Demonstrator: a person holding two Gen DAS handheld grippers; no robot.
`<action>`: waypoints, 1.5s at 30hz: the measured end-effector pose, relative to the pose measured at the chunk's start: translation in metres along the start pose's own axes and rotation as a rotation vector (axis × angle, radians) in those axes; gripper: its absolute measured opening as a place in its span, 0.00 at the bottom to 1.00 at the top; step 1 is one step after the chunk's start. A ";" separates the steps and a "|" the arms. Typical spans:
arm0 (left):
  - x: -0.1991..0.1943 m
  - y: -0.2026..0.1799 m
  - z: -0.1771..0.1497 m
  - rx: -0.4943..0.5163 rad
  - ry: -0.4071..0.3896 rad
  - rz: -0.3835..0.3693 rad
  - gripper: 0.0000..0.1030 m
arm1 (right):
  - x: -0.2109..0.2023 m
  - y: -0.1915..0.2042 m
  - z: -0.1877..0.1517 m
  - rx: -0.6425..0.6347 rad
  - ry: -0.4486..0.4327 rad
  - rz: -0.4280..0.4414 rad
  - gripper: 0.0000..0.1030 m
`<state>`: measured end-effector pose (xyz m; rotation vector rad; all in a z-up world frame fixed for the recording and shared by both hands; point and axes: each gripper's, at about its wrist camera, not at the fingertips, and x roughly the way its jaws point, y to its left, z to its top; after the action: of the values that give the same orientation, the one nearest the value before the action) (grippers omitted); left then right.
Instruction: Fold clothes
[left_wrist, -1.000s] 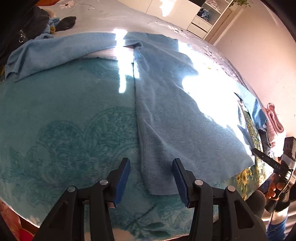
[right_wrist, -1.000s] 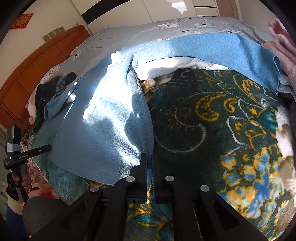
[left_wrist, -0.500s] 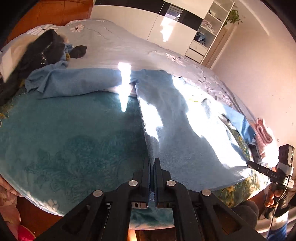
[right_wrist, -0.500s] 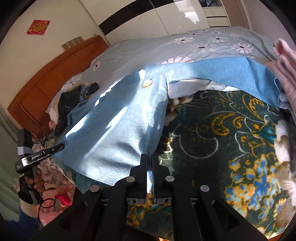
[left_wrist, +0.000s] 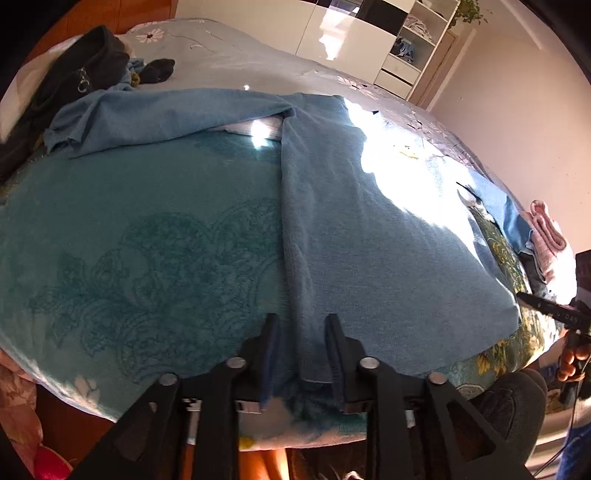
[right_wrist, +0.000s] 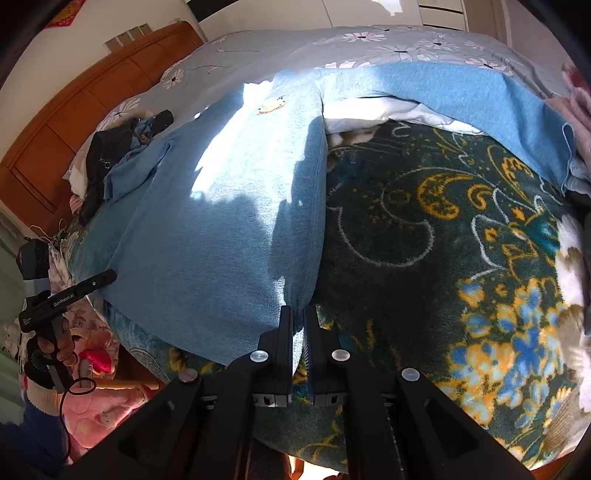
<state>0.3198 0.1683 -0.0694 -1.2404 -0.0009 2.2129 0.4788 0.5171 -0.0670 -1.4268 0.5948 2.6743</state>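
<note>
Bed blanket (left_wrist: 129, 229) carries blue sweater (left_wrist: 369, 229) flat. Left gripper (left_wrist: 301, 354) spread astride hem corner; right gripper (right_wrist: 298, 332) barely parted on opposite corner. Fold stage undeterminable.

Black two-finger grippers and dark blue sleeves are making up your rig.

Your left gripper (left_wrist: 301, 350) is showing matte black angular arms with round silver screws and blue ribbed pads on its fingers (left_wrist: 271, 354). Your right gripper (right_wrist: 298, 332) is wearing the same black arms and silver screws. From the side, the left gripper (right_wrist: 66, 295) is showing white lettering, a dangling black cable loop, and your dark blue sleeve (right_wrist: 33, 439) with a cream cuff.
</note>
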 end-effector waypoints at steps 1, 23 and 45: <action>-0.007 0.001 0.001 0.019 -0.025 0.018 0.45 | -0.006 -0.001 0.003 -0.010 -0.019 -0.008 0.12; 0.001 0.019 0.063 -0.044 -0.235 0.053 0.57 | -0.012 -0.157 0.078 0.684 -0.473 -0.505 0.39; -0.011 0.028 0.059 -0.076 -0.271 0.025 0.57 | -0.073 -0.118 0.127 0.339 -0.468 -0.587 0.01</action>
<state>0.2639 0.1560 -0.0349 -0.9747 -0.1780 2.4057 0.4465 0.6812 0.0186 -0.7034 0.4604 2.1824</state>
